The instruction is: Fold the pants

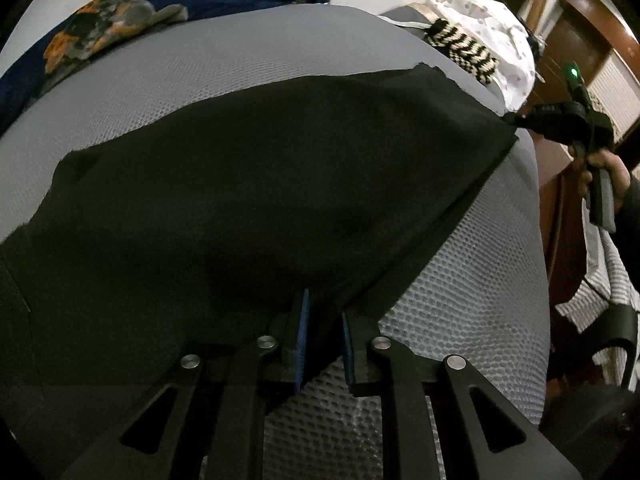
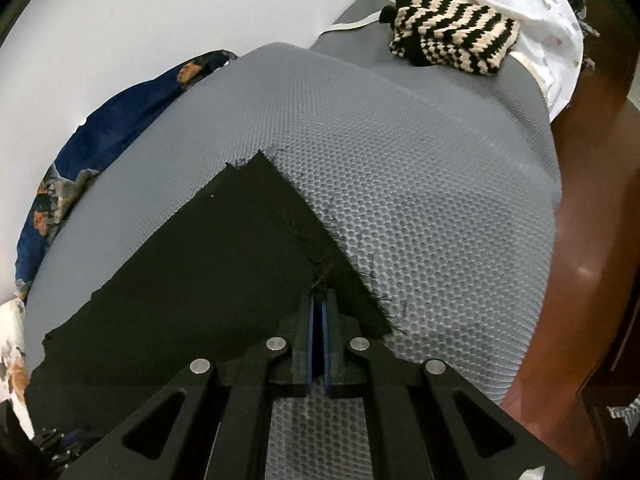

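The black pants (image 1: 248,184) lie spread over a grey mesh mat (image 1: 460,320) on a bed. My left gripper (image 1: 325,312) has its jaws partly closed on the near edge of the pants. My right gripper (image 2: 319,300) is shut on a frayed corner of the pants (image 2: 208,264). In the left wrist view the right gripper (image 1: 520,120) is at the far right, holding the pants' corner just above the mat's edge.
A navy floral cloth (image 1: 120,20) lies along the mat's far left edge. A black-and-cream knitted piece (image 2: 452,40) and a white patterned cloth (image 2: 532,4) lie at the far end. The wooden floor (image 2: 580,240) runs along the right of the mat (image 2: 420,200).
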Action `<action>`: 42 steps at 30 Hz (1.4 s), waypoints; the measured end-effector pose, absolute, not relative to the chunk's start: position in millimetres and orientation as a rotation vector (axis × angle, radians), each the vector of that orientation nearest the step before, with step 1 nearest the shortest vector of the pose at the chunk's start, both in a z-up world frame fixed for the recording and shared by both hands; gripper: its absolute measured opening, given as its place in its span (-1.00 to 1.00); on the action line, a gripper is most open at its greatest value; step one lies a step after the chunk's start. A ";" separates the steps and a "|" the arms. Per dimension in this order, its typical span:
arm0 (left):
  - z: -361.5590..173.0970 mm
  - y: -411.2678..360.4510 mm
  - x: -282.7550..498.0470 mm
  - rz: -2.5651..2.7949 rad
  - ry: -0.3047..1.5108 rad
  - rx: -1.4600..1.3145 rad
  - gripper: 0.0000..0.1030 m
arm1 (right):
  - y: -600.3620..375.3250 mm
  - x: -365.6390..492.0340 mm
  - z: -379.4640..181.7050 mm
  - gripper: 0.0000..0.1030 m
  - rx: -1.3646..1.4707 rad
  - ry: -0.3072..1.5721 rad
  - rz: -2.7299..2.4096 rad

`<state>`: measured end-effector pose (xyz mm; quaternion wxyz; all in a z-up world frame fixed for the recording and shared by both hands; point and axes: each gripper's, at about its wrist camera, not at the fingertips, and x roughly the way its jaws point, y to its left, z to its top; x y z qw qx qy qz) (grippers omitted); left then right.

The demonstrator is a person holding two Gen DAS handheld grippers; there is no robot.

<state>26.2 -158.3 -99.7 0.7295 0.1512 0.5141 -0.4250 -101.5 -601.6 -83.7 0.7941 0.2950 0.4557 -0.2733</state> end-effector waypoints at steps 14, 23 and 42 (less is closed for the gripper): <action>-100.3 -148.9 29.3 -0.958 1.182 0.264 -0.40 | -603.2 -108.1 -104.4 -0.97 0.696 1.022 -0.597; -65.5 -106.4 45.8 -0.889 1.099 0.128 0.08 | -609.0 -99.4 -73.9 -0.54 0.629 1.018 -0.567; -76.0 -58.0 109.5 -0.505 1.130 -0.094 0.08 | -664.4 55.1 -110.1 -0.52 0.692 1.157 -0.158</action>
